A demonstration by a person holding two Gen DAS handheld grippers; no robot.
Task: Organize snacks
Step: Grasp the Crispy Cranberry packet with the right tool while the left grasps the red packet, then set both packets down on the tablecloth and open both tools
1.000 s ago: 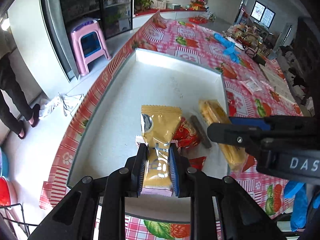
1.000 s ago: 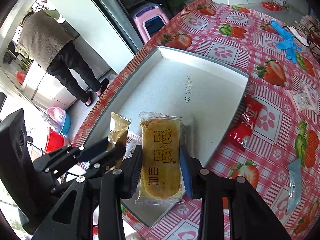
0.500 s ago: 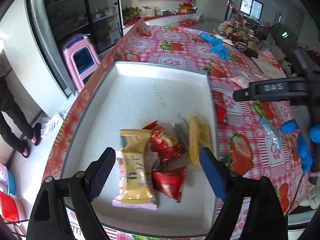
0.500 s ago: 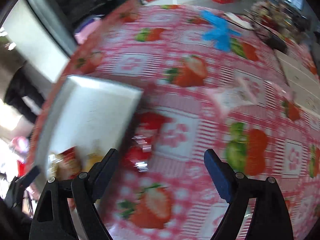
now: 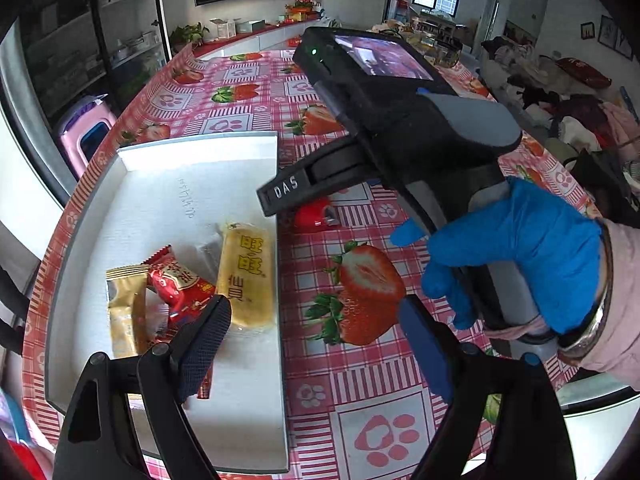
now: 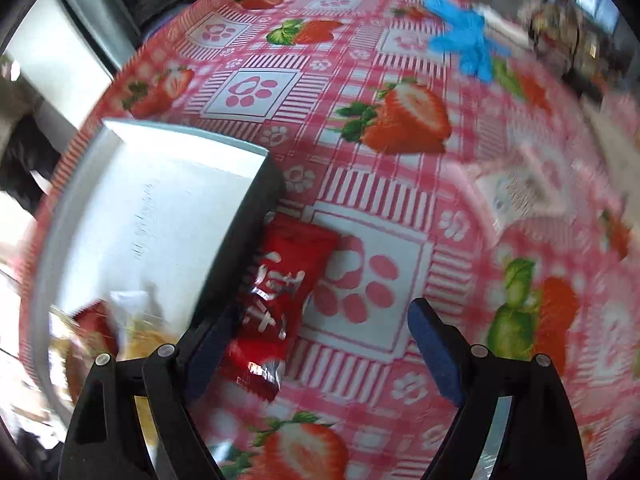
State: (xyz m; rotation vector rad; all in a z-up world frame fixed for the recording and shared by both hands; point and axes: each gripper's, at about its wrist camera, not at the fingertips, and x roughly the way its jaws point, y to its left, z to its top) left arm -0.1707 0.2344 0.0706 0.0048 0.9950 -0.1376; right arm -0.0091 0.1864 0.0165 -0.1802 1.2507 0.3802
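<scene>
— What surrounds us?
— White tray point(image 5: 276, 168) wall beside the red snack packet point(image 6: 276, 280) on the surface point(image 6: 400, 208).
— Jaws?
— Right gripper point(image 6: 320, 344) closing slightly, packet untouched between; left gripper point(image 5: 316, 352) wide apart, empty.

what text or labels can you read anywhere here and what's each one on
"DAS": right gripper, on the black body behind its fingers.
"旺旺" over "仙贝": yellow cracker packet in the white tray.
White characters on the red packets: too blurred.
Faint writing on the tray floor: too small.
</scene>
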